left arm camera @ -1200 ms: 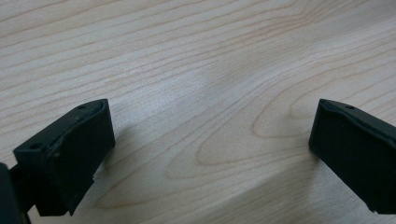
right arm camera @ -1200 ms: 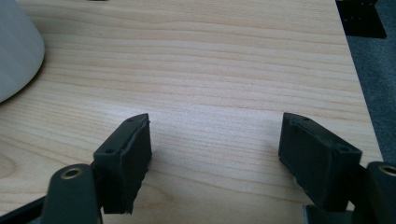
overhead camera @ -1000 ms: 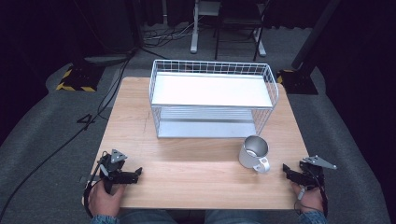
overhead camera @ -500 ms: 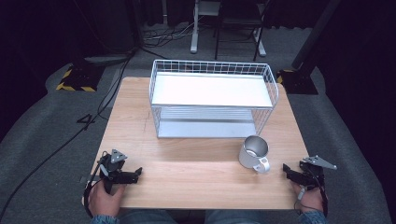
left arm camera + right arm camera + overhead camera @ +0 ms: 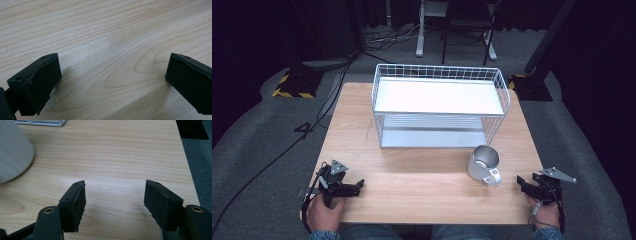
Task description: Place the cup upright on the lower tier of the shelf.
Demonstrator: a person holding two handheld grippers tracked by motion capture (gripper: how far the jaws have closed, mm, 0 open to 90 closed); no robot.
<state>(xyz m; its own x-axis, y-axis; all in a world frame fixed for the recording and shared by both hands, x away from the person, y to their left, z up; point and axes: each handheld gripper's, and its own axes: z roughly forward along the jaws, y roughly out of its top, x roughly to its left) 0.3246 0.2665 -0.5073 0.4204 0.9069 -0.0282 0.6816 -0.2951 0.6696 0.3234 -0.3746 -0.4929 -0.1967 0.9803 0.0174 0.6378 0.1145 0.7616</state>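
A grey metal mug [image 5: 482, 163] with a white handle stands upright on the wooden table [image 5: 422, 185], just in front of the wire rack's right end. My left gripper [image 5: 358, 186] rests at the table's front left, held by a hand, jaws wide apart over bare wood [image 5: 112, 72]. At the front right edge my right gripper [image 5: 523, 183] points toward the mug, a short way to its right. Its jaws are also apart with nothing between them [image 5: 115, 196]. The mug's pale side [image 5: 12, 152] fills the upper left of the right gripper view.
A white wire rack [image 5: 439, 105] with a white top shelf and a lower shelf stands at the middle back of the table. Dark floor, cables and stand legs [image 5: 427, 45] lie beyond the table. The table's right edge [image 5: 192, 182] runs close to my right gripper.
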